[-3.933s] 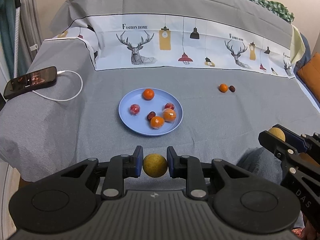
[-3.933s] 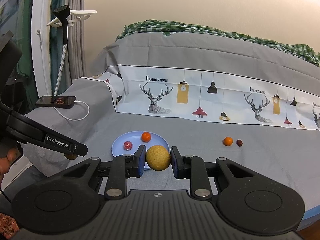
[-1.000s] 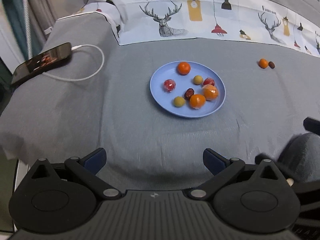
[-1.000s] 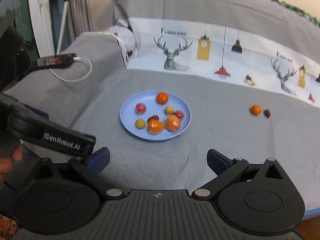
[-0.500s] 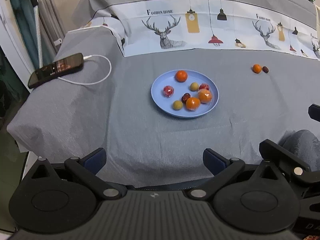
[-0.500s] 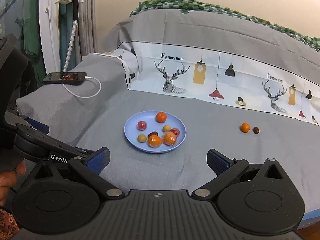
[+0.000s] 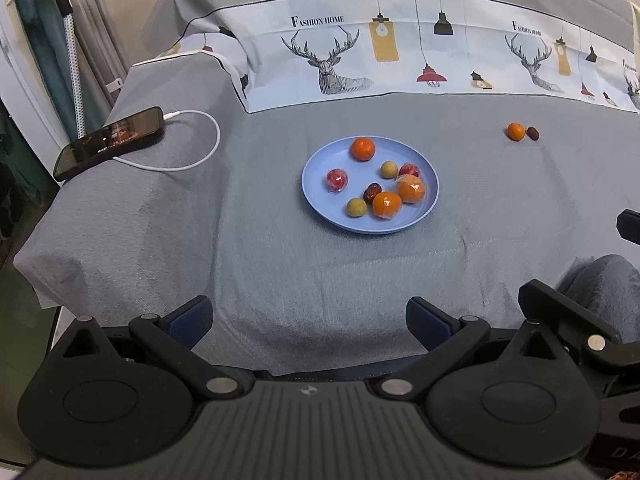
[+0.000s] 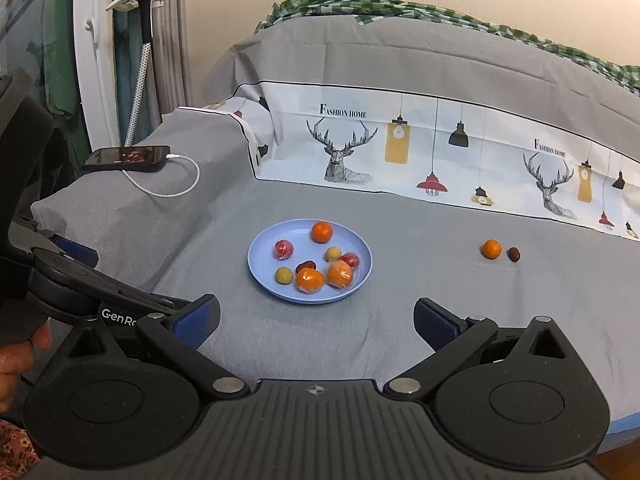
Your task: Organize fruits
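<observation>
A light blue plate sits mid-bed on the grey sheet and holds several fruits: three oranges, two yellow balls, red wrapped fruits and a dark date. Off the plate to the right lie a small orange and a dark date, side by side. My left gripper hangs open and empty above the bed's near edge. My right gripper is also open and empty, short of the plate. The left gripper's body shows at the left of the right wrist view.
A black phone with a white charging cable lies on the raised left part of the bed. A deer-print cloth lines the back. A grey-clad knee is at the lower right. A stand pole rises at the left.
Both yellow balls held 3.9 s ago now lie on the plate, and both grippers have opened. Over the last second both grippers drew back from the plate and rose.
</observation>
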